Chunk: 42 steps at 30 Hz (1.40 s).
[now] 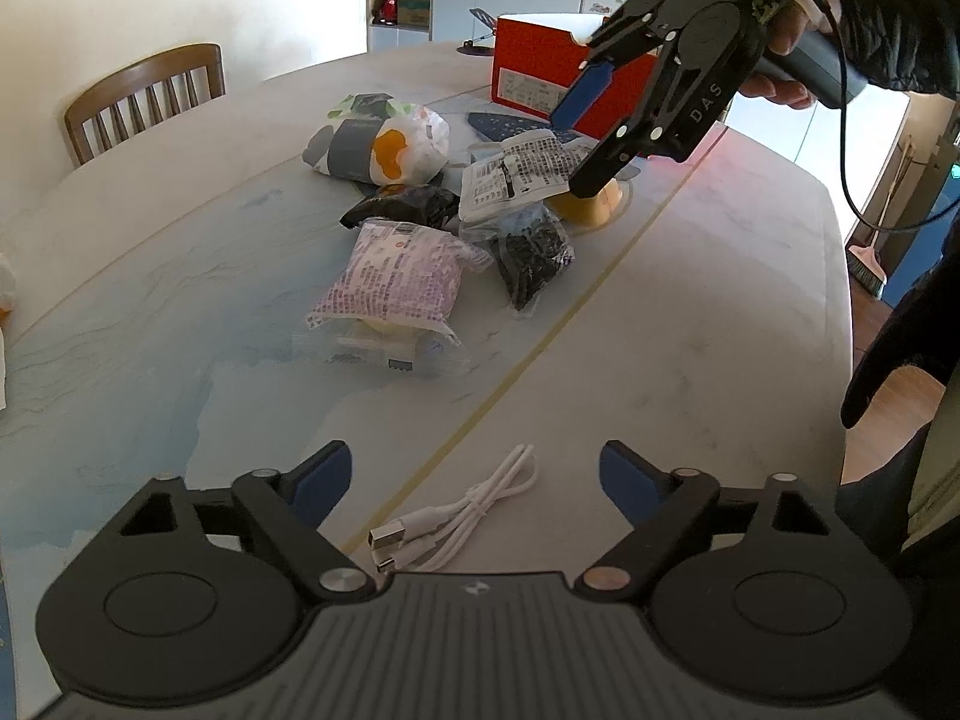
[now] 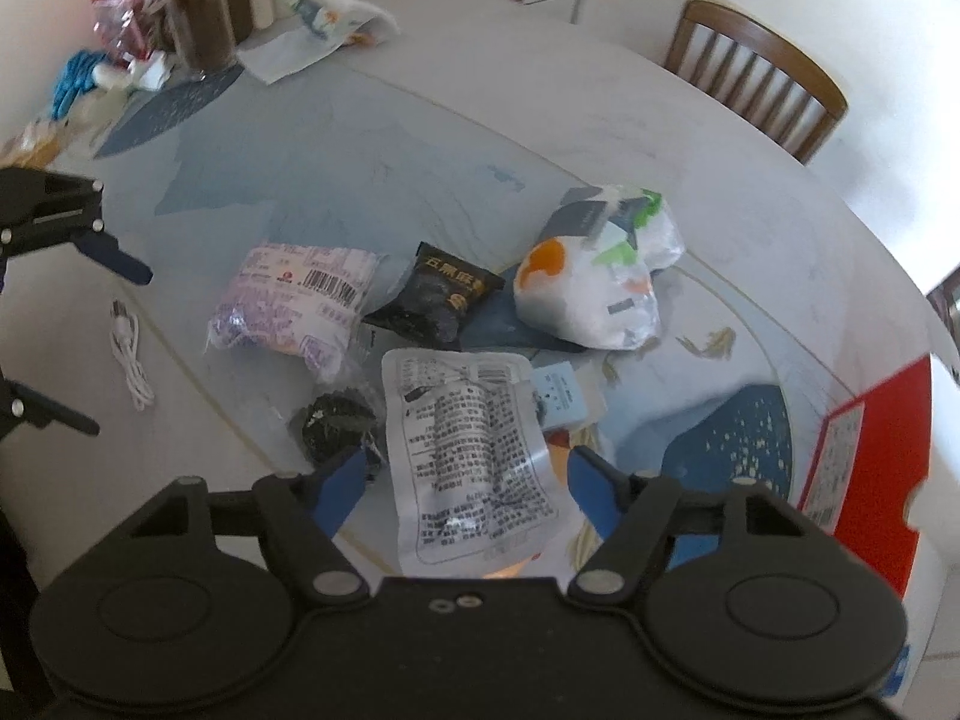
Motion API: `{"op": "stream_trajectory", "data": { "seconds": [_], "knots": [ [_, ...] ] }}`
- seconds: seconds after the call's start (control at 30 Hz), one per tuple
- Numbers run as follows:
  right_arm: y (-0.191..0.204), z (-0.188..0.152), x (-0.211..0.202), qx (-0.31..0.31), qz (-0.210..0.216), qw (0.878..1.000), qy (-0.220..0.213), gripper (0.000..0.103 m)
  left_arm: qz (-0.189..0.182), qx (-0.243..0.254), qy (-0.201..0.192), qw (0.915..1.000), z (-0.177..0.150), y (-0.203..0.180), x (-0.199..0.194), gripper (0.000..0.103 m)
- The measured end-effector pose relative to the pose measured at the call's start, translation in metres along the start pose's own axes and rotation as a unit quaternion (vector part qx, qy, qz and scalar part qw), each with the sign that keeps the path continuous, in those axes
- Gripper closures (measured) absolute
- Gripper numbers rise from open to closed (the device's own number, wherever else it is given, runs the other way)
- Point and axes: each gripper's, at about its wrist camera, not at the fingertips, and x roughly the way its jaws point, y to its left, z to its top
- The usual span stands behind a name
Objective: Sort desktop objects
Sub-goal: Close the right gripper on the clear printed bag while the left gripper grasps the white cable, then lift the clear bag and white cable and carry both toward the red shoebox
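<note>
A white USB cable (image 1: 468, 510) lies coiled on the table just below and between the fingers of my left gripper (image 1: 474, 474), which stands open and touches nothing. My right gripper (image 2: 467, 462) hangs over a silvery pouch with black print (image 2: 468, 450); the pouch lies between its blue pads with a gap on each side, so it is open. From the left wrist view the right gripper (image 1: 570, 144) points down at that pouch (image 1: 510, 180). Beside it lie a purple-print bag (image 2: 294, 300), a black snack packet (image 2: 438, 300) and a white plastic bag (image 2: 588, 294).
A red box (image 1: 528, 69) stands at the far side behind the pile, with a yellow object (image 1: 591, 204) under the pouch. A clear bag of dark pieces (image 2: 336, 420) lies by the pouch. Jars (image 2: 198, 12) crowd one corner. A wooden chair (image 1: 144, 96) stands at the table's edge.
</note>
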Motion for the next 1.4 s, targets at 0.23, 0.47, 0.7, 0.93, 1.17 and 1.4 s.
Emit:
{"op": "stream_trajectory", "data": {
  "seconds": [0.23, 0.47, 0.7, 0.93, 1.17, 1.4],
  "knots": [
    [0.004, 0.008, 0.010, -0.021, 0.005, 1.000, 0.008, 0.033, -0.002, 0.006, 0.006, 1.0000, 0.000, 0.003, 0.004, 0.026],
    [0.003, 0.009, 0.016, -0.022, 0.006, 1.000, 0.011, 0.039, -0.007, 0.013, 0.021, 0.9997, -0.007, 0.004, 0.011, 0.036],
    [0.003, 0.010, 0.018, -0.021, 0.005, 1.000, 0.011, 0.041, 0.013, 0.031, 0.019, 0.9993, -0.007, -0.002, 0.013, 0.056],
    [-0.001, 0.008, 0.017, -0.008, 0.001, 1.000, 0.005, 0.041, 0.024, 0.028, 0.015, 0.9992, -0.007, -0.006, 0.011, 0.084],
    [-0.006, 0.002, 0.008, 0.019, -0.009, 1.000, -0.009, 0.042, 0.035, -0.003, 0.013, 0.9993, -0.002, -0.006, 0.015, 0.092],
    [-0.011, -0.006, -0.005, 0.048, -0.008, 0.999, -0.024, 0.042, 0.042, -0.032, 0.012, 0.9985, 0.004, -0.004, 0.017, 0.093]
  ]
}}
